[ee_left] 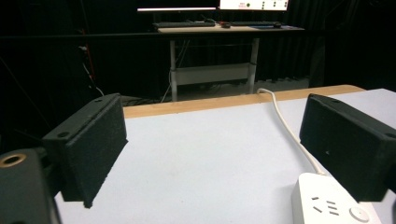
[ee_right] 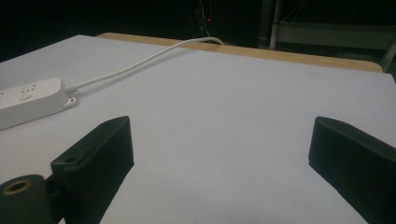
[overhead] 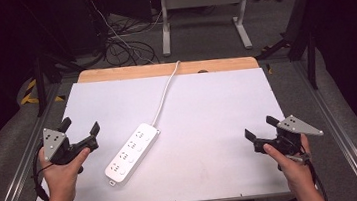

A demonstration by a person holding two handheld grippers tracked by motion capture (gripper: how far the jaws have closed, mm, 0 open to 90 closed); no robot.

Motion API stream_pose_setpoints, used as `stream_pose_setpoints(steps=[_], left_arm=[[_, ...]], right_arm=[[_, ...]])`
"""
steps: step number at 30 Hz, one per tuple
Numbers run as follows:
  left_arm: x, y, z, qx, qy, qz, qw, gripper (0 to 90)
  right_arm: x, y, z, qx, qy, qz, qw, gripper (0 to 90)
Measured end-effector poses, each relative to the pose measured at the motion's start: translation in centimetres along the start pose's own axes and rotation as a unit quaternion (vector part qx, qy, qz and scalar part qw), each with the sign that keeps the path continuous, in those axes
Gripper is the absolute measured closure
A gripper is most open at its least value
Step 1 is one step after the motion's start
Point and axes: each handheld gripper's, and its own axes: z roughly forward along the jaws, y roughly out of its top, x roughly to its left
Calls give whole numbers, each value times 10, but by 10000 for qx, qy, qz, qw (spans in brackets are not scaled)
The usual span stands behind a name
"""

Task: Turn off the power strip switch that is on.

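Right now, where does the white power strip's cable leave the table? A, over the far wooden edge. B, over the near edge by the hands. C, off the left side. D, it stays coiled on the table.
A: the white cable runs from the long white plastic power strip up to the table's far wooden edge and drops over it.

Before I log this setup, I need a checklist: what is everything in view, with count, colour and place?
Power strip: one, white, lying diagonally left of the table's middle.
Cord: one, white, running from the strip over the far edge.
Table: one, white top with a wooden far edge.
Desk: one, beyond the table, pale legs.
Left gripper: one, black, open, near left edge.
Right gripper: one, black, open, near right edge.
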Motion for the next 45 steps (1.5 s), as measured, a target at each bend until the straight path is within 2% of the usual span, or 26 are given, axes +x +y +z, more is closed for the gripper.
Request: stream_pose_setpoints(steps=[7, 19, 27, 35, 45], left_arm=[[1, -1, 1, 1, -2, 0, 10000, 40], [-1, -1, 2, 39, -216, 109, 9997, 15], [-1, -3, 1, 101, -275, 142, 9995, 16], [-1, -3, 0, 101, -239, 144, 9996, 20], [-1, -4, 2, 122, -291, 150, 9994, 21]], right_arm=[[0, 0, 0, -2, 1, 1, 10000, 71], [-1, -1, -2, -17, -25, 16, 10000, 71], [0, 0, -1, -14, -13, 12, 10000, 71], [2, 1, 1, -5, 29, -26, 10000, 71], [2, 0, 0, 5, 12, -22, 10000, 71]])
